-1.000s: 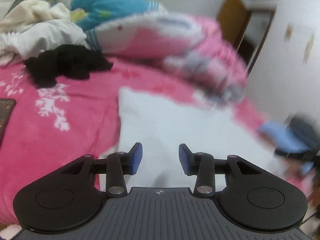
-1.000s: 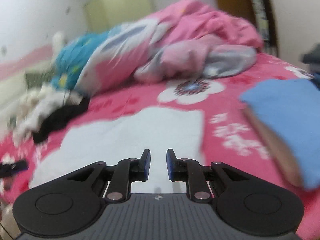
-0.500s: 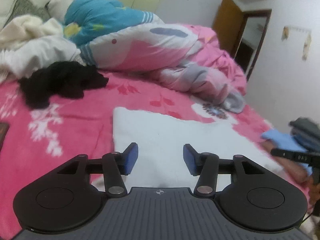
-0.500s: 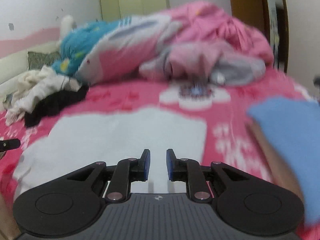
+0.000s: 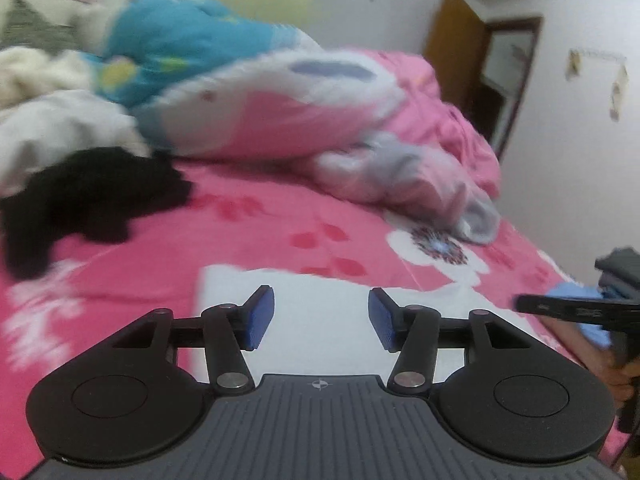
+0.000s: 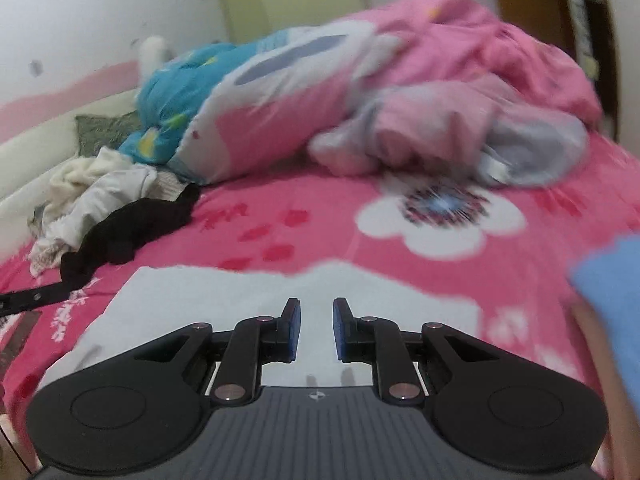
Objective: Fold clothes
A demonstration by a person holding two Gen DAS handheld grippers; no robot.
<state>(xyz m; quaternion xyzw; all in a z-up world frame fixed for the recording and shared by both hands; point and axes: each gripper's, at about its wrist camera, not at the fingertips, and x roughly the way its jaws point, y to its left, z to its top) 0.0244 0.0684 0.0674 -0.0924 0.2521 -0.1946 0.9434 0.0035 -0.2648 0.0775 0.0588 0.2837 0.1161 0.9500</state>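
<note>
A crumpled black garment (image 5: 92, 196) and a heap of pale laundry (image 6: 96, 196) crowd the pink floral bedsheet (image 5: 256, 236) at ten o'clock, with a bunched pink-and-blue duvet (image 6: 320, 92) across twelve o'clock and a blue folded stack (image 6: 612, 304) at three. The flat white garment (image 5: 328, 320) lies directly beneath and ahead of both tools. The left gripper (image 5: 321, 322) hovers with jaws spread wide; the right gripper (image 6: 316, 330) shows a narrow gap, holding nothing. The garment's far edge runs just beyond the fingertips, with open sheet past it toward twelve.
</note>
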